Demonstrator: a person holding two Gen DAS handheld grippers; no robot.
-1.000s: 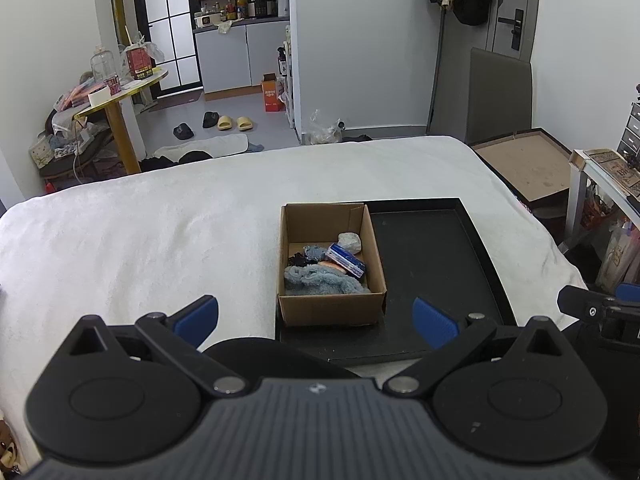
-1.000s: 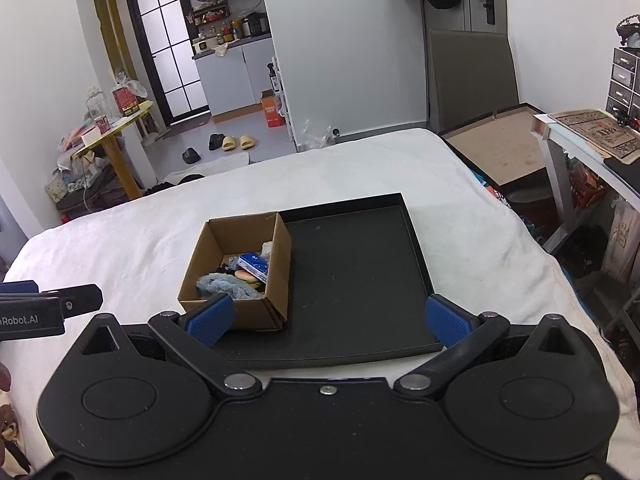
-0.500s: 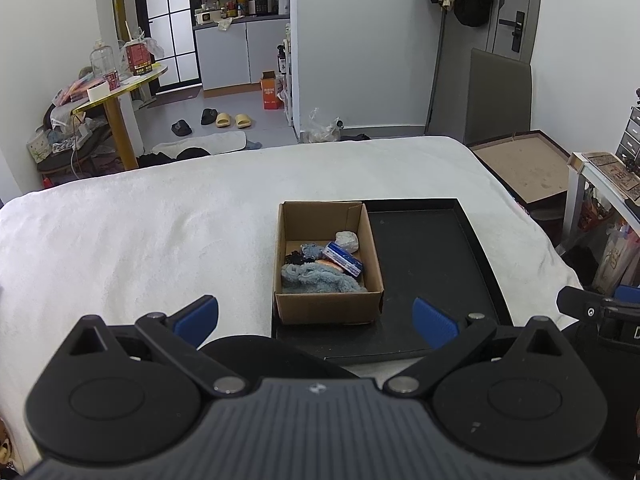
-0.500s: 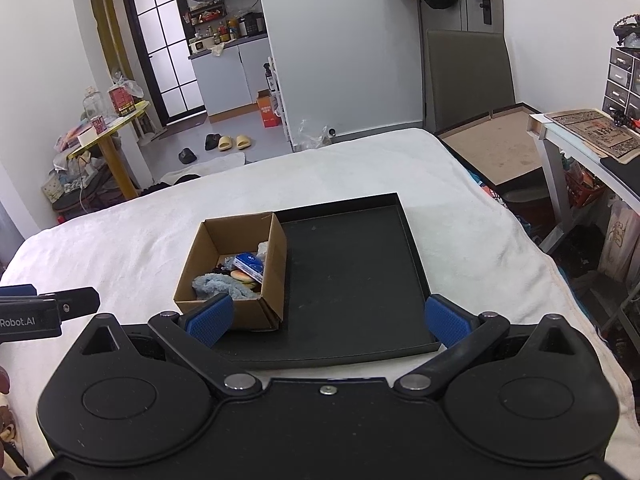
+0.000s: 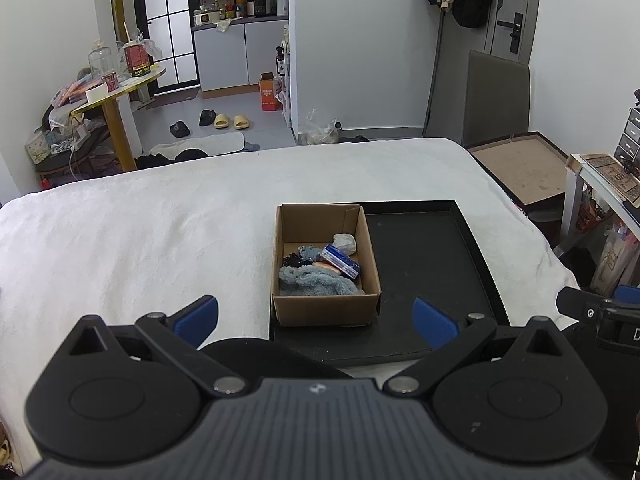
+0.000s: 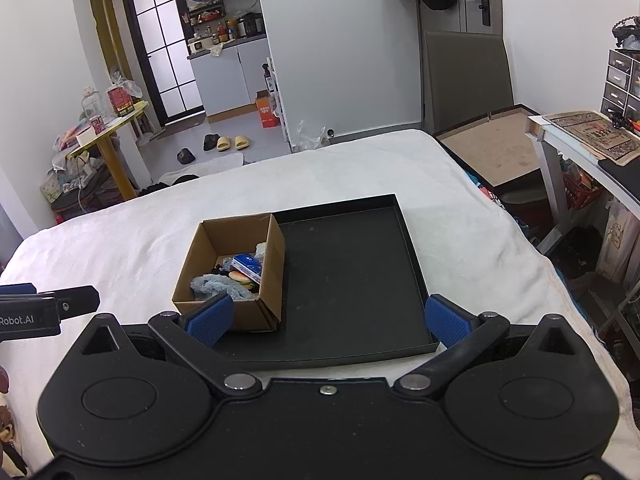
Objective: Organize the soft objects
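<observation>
Cardboard box (image 5: 325, 308) of soft stuff sits on the black tray's (image 5: 432, 264) left side; left tool (image 5: 315, 319) and right tool (image 6: 327, 319) both spread wide, empty.

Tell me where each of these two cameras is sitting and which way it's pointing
Left wrist: sits on the left claw, facing forward over the bed at the box; its own open blue fingers show, plus the right claw's tip at right.
Right wrist: sits on the right claw, looking at the tray from further right; its open fingers show, plus the left claw's tip at left.
Shared: box, tray, bed, kitchen doorway.
</observation>
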